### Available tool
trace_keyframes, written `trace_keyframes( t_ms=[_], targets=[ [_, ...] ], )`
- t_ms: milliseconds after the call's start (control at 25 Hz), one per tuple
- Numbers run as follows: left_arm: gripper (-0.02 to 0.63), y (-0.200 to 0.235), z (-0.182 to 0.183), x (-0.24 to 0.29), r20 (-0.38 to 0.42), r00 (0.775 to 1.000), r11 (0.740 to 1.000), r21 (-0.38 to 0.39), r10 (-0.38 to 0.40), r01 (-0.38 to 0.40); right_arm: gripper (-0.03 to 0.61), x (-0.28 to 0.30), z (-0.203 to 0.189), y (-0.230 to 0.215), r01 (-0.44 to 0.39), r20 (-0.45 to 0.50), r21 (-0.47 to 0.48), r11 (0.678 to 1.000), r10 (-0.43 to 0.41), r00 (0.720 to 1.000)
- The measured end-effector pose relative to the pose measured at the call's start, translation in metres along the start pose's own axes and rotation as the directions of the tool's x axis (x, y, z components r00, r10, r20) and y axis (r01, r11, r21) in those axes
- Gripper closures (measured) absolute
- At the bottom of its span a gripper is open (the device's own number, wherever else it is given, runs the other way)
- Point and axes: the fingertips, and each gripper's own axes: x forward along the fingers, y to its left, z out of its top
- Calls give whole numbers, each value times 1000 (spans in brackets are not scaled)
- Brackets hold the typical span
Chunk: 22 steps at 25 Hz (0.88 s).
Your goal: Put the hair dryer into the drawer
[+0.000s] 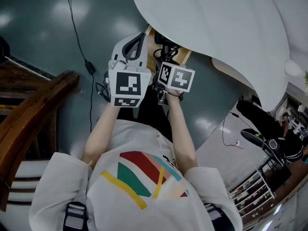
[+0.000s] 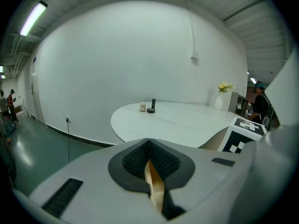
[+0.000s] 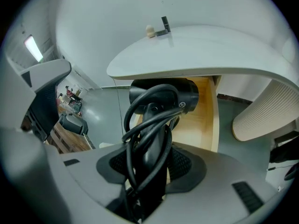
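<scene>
Forearms (image 1: pixel 179 124) extended, right claw (image 3: pixel 149 164) clamping hair dryer (image 3: pixel 161 94)

The white oval worktop (image 2: pixel 187 120) carries a small pale jar (image 2: pixel 142 107), a dark upright object (image 2: pixel 153 103) just beside it, and a white vase (image 2: pixel 218 102). A wooden drawer (image 3: pixel 205 120) sits under its edge. A black cable (image 1: pixel 77 37) lies on the floor (image 1: pixel 38 23).

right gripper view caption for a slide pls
Right hand-held gripper grips a black hair dryer before the wooden drawer.

Dim, greenish indoor light from ceiling tube (image 2: pixel 33 17); heavy fisheye vignetting.
</scene>
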Motion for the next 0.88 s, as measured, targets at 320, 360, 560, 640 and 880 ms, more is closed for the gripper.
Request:
trace_keyframes(
  t_ms=[320,360,560,640,880],
  targets=[
    [597,3,0,14,-12,1000,1000,26,-1,1,391,16,29,-9,22,45,-34,999,-20,999],
    [597,3,0,15,-14,1000,1000,27,-2,2,391,17,31,-9,25,56,-45,999,-23,998],
    [597,5,-6,20,-27,1000,1000,28,0,1,391,27,34,-6,5,88,-70,998,1,996],
    [597,6,-9,23,-29,1000,1000,26,2,-1,391,31,37,-7,10,91,-99,995,-1,996],
    [597,12,-19,26,-41,999,1000,22,19,-18,391,51,44,-18,60,96,-219,974,-39,995]
  ],
)
